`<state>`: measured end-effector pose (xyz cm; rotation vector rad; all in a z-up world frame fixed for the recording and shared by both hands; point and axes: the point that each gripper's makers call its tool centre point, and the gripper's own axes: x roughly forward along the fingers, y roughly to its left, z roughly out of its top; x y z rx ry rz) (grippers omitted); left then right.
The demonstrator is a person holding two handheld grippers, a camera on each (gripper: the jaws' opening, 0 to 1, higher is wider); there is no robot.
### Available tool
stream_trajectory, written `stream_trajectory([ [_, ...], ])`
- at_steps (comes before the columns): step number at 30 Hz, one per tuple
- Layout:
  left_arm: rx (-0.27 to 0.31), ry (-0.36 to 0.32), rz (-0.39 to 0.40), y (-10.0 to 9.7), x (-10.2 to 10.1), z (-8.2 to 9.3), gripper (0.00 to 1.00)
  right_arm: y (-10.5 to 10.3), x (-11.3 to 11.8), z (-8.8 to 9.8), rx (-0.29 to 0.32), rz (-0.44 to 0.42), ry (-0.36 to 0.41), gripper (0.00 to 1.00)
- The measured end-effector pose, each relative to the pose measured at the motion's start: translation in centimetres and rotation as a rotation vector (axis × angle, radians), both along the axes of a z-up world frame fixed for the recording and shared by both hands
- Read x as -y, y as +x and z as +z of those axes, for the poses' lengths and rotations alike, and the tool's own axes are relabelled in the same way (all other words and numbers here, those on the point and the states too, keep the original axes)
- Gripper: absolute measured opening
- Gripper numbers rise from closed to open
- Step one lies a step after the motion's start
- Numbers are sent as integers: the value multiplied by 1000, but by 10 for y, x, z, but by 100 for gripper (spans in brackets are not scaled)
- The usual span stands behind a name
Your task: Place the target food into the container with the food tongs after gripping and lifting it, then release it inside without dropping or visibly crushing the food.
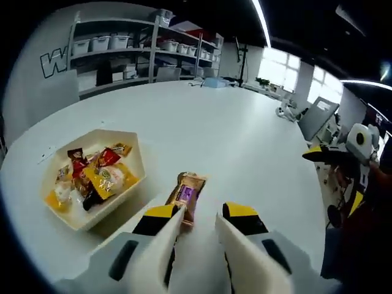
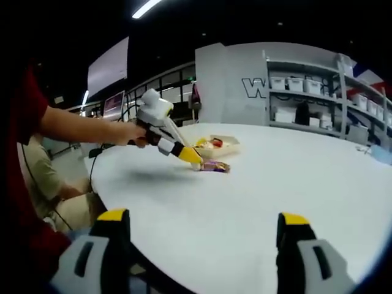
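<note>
Lying between left hand-held gripper point(image 1: 199, 225) jaws: snack packet point(image 1: 186, 193).

The counter point(image 1: 233, 141) looks smooth and matt white, with a faint sheen from the ceiling lights. The snack packet point(image 1: 187, 193) is glossy foil-like wrap, brown with a purple label. The container point(image 1: 138, 174) looks like matt cream plastic or card, holding shiny wrapped sweets point(image 1: 101, 174). The left gripper point(image 1: 199, 223) has matt white plastic jaws with yellow tips.
</note>
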<state>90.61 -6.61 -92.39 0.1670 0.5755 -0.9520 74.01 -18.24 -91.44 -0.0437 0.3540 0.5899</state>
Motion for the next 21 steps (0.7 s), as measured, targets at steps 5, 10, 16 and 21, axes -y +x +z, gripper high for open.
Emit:
stream_trajectory([
  [5,11,1,5,8,0,3,27,0,0,0,0,1,-1,99],
  [10,32,9,-2,14,6,1,28,-1,2,0,-3,-5,1,99],
  [16,46,25,-10,22,14,-3,28,-1,4,-2,-6,-11,-1,99],
  [21,40,45,-10,28,15,-15,28,0,7,-5,-11,-17,-1,99],
])
